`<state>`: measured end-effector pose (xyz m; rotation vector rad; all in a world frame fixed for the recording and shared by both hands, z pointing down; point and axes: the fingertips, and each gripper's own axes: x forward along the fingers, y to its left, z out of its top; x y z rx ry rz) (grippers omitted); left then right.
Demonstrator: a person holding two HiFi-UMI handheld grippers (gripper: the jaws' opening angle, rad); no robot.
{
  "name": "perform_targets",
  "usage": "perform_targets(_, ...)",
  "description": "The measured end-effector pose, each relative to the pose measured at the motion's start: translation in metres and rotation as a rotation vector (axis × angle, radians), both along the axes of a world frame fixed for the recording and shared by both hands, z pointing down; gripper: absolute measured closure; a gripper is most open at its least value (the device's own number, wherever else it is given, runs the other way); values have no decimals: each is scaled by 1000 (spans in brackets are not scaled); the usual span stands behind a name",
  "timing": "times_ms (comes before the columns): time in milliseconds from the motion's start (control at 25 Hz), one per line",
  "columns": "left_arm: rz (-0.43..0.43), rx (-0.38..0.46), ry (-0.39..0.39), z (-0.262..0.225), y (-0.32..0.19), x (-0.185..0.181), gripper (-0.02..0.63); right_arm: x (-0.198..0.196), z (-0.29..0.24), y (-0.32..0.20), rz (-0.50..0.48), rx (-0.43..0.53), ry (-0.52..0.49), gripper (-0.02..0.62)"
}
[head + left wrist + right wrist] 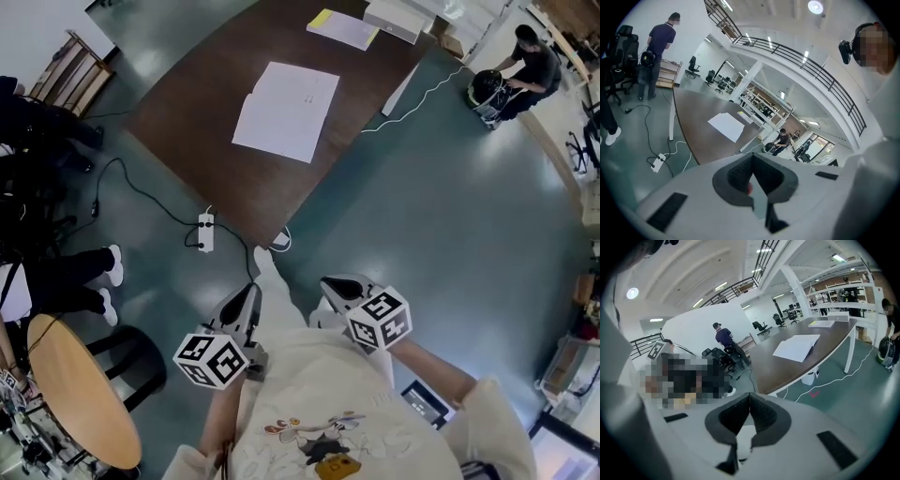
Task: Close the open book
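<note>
We judge this the approach: the open book [286, 111] lies flat on the table [187, 122] at twelve o'clock, well apart from us. Left hand-held gripper [752, 171] and right hand-held gripper [749, 408] are pinched together, empty. Next: step closer, lift one cover.

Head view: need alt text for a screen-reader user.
A person holds the left gripper and right gripper close in, both shut and empty, well short of a dark brown table. An open book lies flat on the table; a power strip sits on the floor by its near corner.
</note>
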<state>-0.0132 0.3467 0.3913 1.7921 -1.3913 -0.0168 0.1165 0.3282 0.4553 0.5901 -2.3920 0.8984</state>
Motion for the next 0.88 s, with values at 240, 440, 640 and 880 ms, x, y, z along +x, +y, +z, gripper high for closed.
perform_targets(240,26,1,23,3,-69,-77,600,-68,1,-67,7,12,34,589)
perform_targets(440,103,-6,48,2,-113,-126,600,-121,-3,-113,66,18,53,589)
perform_targets(640,177,-2,55,7,-152,-156,600,-149,-2,-154,156,13,48,589)
perform_targets(880,226,-27,86,20,-175,-175,600,-152,3,-178,246,-6,70,589)
